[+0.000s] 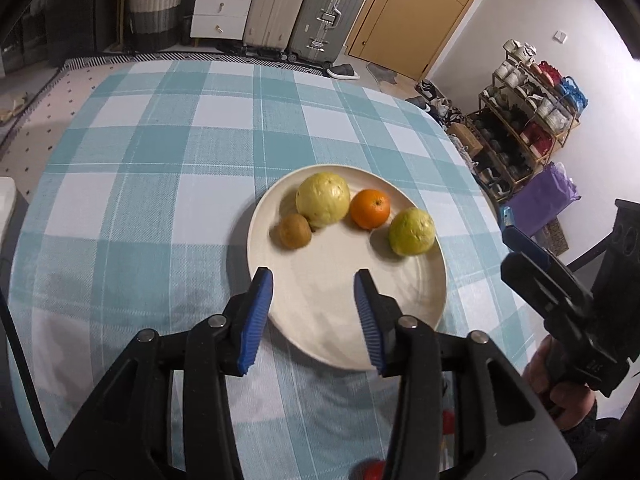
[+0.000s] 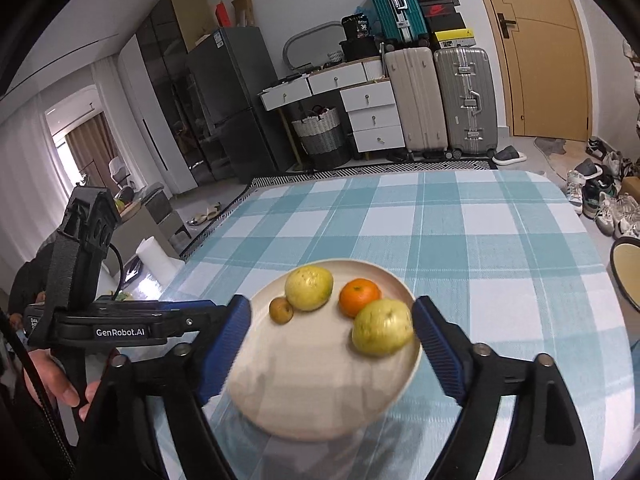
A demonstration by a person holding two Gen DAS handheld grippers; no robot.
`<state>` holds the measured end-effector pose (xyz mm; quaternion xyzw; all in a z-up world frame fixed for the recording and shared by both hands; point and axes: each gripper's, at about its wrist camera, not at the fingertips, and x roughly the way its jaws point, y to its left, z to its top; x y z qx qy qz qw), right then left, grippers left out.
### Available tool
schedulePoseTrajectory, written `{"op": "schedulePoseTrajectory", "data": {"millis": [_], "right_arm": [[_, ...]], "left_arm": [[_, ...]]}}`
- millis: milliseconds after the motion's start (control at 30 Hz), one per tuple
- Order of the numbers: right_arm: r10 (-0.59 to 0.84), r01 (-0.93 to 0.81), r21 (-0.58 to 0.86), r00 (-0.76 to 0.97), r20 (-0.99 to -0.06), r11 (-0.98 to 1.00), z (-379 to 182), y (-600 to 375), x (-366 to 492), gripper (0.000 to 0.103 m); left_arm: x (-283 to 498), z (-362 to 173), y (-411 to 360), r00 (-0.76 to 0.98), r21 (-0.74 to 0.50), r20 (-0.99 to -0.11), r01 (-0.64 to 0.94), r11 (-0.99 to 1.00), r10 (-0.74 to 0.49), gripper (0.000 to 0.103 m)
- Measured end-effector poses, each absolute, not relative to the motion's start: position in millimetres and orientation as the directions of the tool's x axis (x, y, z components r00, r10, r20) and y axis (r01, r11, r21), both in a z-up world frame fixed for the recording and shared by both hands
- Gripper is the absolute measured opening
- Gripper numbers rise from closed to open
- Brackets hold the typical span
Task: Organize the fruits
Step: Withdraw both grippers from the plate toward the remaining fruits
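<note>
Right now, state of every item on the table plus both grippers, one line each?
Round cream plate: flat on checked tablecloth, holding four fruits.
Large yellow guava: on plate, touching brown kiwi.
Brown kiwi: on plate, near left rim.
Orange mandarin: on plate, free.
Smaller green-yellow guava: on plate, free.
Left gripper: open, empty, above plate.
Right gripper: open wide, gripping nothing.

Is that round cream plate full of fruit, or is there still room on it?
Partly filled. The round cream plate holds four fruits clustered along its far side; the near half is bare.
</note>
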<state>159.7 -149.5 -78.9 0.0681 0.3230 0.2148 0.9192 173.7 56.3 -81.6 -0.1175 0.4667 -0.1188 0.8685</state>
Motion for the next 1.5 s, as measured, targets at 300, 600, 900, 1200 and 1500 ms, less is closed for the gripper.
{"op": "schedulePoseTrajectory", "data": {"millis": [300,600,900,1200,1500], "right_arm": [[0.435,-0.339,0.273,0.713,-0.55,0.9,-76.3,-161.4,119.7,0.097],[0.44,-0.361,0.252,0.728,-0.526,0.898,-69.8,-166.6,83.3,0.101],[0.431,-0.359,0.238,0.744,-0.51,0.902,-68.8,-171.3,48.9,0.102],[0.433,-0.357,0.245,0.742,-0.512,0.901,-75.6,-177.9,18.6,0.103],[0.47,-0.381,0.274,0.706,-0.531,0.883,-90.4,-175.0,-9.9,0.103]], "left_arm": [[132.2,-69.0,42.3,0.581,-0.259,-0.768,0.103,0.96,-0.27,0.074],[100.4,-61.9,31.7,0.618,-0.208,-0.752,0.103,0.973,-0.227,0.085],[70.8,-59.8,31.9,0.645,-0.197,-0.735,0.093,0.976,-0.209,0.101],[44.4,-69.0,32.9,0.626,-0.189,-0.752,0.096,0.977,-0.207,0.102],[19.9,-79.8,37.6,0.617,-0.195,-0.758,0.095,0.976,-0.211,0.102]]}}
